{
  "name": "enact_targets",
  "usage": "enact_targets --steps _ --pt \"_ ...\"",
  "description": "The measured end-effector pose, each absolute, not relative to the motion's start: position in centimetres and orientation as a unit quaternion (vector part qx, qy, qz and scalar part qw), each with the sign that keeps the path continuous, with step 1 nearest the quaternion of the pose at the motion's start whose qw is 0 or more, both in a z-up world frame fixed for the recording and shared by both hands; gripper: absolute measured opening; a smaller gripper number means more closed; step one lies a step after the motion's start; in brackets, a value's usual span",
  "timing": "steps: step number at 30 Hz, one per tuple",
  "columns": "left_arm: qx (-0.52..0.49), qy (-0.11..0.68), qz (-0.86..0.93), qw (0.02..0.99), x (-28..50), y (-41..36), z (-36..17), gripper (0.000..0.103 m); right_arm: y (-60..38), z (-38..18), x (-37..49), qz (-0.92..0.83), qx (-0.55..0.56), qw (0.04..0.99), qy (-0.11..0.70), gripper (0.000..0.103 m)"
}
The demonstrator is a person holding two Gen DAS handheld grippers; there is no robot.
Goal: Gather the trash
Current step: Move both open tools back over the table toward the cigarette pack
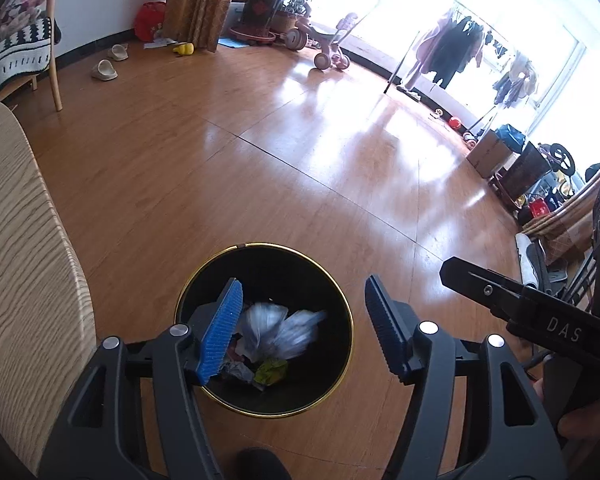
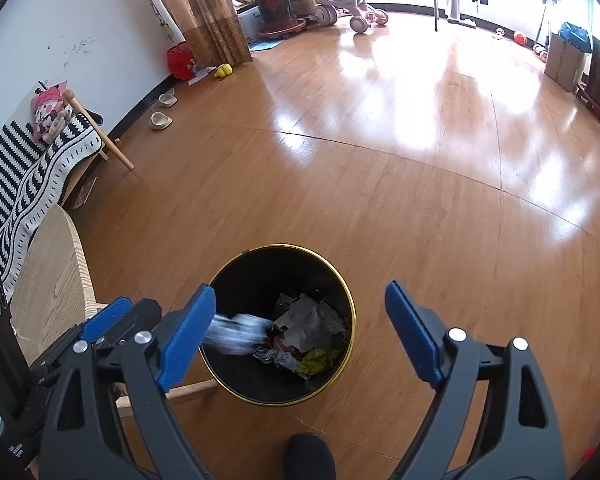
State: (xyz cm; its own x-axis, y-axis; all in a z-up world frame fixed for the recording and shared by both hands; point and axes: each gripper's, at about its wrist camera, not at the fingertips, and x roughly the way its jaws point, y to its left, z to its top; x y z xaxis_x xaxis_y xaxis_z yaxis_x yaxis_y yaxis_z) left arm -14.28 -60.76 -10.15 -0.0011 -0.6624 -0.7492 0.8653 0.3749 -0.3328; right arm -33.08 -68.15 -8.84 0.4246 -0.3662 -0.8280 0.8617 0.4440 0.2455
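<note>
A black trash bin with a gold rim [image 1: 342,304] [image 2: 342,280] stands on the wooden floor below both grippers. It holds crumpled paper [image 2: 312,320], a yellow-green wrapper [image 1: 272,372] [image 2: 314,362] and other scraps. A whitish piece of trash [image 1: 278,330] [image 2: 238,332], blurred by motion, is in the air inside the bin mouth. My left gripper [image 1: 304,330] is open and empty above the bin. My right gripper [image 2: 300,334] is open and empty above the bin; its black body shows in the left wrist view [image 1: 540,308].
A light wooden table edge [image 1: 24,264] [image 2: 48,280] lies at the left of the bin. A chair with a striped blanket [image 2: 28,168] stands by the wall. Slippers [image 1: 105,69], a pink tricycle [image 1: 324,42], plants, a clothes rack and boxes stand far off.
</note>
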Motion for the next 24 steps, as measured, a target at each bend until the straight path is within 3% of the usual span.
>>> enact_targets --steps 6,17,24 --pt "0.112 0.440 -0.549 0.702 -14.1 -59.8 -9.3 0.068 -67.6 -8.4 -32.4 -0.394 0.341 0.775 0.356 0.084" --pt "0.078 0.423 -0.471 0.770 -8.0 -52.0 -4.4 0.091 -63.2 -6.4 -25.4 -0.340 0.318 0.807 0.363 0.088" --pt "0.051 0.421 -0.376 0.824 -1.9 -43.0 -1.6 0.092 -56.4 -4.4 -16.3 -0.266 0.282 0.842 0.376 0.091"
